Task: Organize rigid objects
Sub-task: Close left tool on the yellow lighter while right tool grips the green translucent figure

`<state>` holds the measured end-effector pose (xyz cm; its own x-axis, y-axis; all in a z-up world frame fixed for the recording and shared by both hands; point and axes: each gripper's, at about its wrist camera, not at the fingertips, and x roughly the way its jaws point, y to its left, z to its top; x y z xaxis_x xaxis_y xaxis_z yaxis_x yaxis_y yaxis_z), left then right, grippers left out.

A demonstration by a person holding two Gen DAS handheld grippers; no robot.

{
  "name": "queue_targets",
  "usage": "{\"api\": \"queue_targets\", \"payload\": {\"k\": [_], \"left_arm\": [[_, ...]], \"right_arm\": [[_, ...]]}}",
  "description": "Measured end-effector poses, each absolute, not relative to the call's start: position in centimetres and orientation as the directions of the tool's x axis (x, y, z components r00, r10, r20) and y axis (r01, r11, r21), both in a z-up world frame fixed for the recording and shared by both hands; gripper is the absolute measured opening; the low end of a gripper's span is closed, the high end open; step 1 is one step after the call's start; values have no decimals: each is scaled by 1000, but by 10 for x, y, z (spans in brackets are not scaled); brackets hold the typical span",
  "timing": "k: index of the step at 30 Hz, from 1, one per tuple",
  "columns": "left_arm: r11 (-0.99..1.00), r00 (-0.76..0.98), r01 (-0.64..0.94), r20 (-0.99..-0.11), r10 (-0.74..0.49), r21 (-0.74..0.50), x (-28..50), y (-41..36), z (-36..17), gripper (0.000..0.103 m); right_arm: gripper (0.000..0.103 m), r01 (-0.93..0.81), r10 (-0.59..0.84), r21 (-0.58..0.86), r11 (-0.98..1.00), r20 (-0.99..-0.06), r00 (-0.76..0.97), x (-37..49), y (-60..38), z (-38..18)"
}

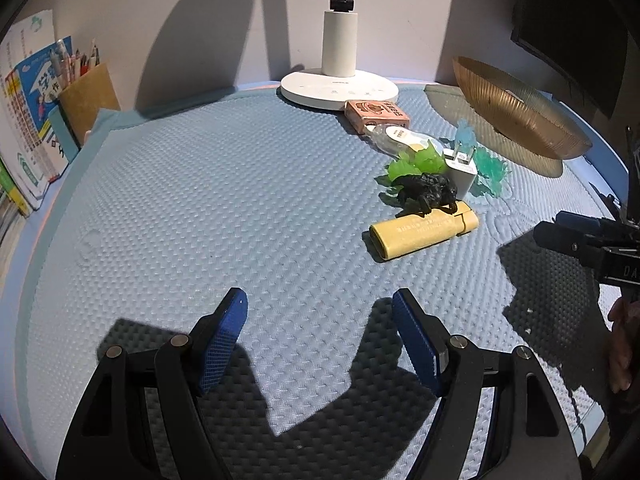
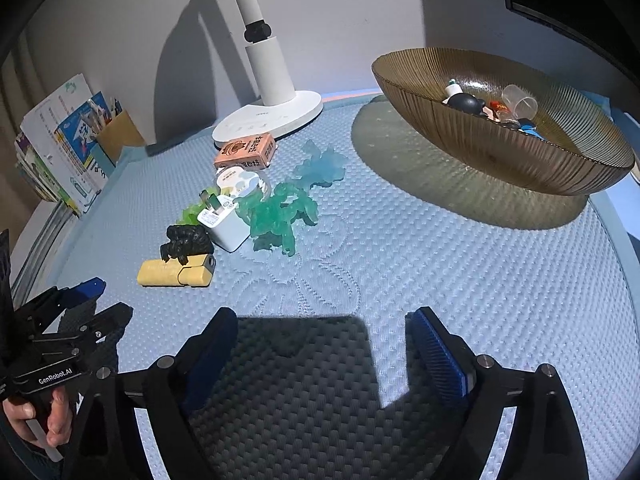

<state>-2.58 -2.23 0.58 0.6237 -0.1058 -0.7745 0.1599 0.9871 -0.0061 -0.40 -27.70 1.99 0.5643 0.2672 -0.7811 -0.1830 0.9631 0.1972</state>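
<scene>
A cluster of small objects lies on the blue mat: a yellow case (image 1: 424, 233) (image 2: 175, 272), a black toy beetle (image 1: 430, 192) (image 2: 188, 242) leaning on it, a white charger plug (image 1: 461, 168) (image 2: 223, 222), green plastic figures (image 2: 280, 216), a pink box (image 1: 376, 114) (image 2: 246, 152). An amber glass bowl (image 2: 500, 152) (image 1: 520, 120) holds several small items. My left gripper (image 1: 320, 320) is open and empty, short of the yellow case. My right gripper (image 2: 322, 336) is open and empty, right of the cluster.
A white lamp base (image 1: 340, 88) (image 2: 268, 120) stands at the back against the wall. A pen holder (image 1: 88, 100) and books (image 1: 28, 120) stand at the far left. A dark monitor edge (image 1: 568, 28) is at the upper right.
</scene>
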Motion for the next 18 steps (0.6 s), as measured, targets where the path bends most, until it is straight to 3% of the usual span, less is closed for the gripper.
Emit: {"api": "queue_targets", "payload": {"k": [11,15,18], "left_arm": [[962,563,270,-804,-190,-39,-19,-33,12,73],[931,557,364,-804,-208,11,-5,-48,25,73],[902,537,430,-817,-210,51,12,-61,24,73]], "right_arm": [[93,-179,263,196,964,-790,554,-7,-273,20],[93,-150,384,363,920,-753,534,2,-282,35],[89,-165,333,291,943,-775,537,20,-271,45]]}}
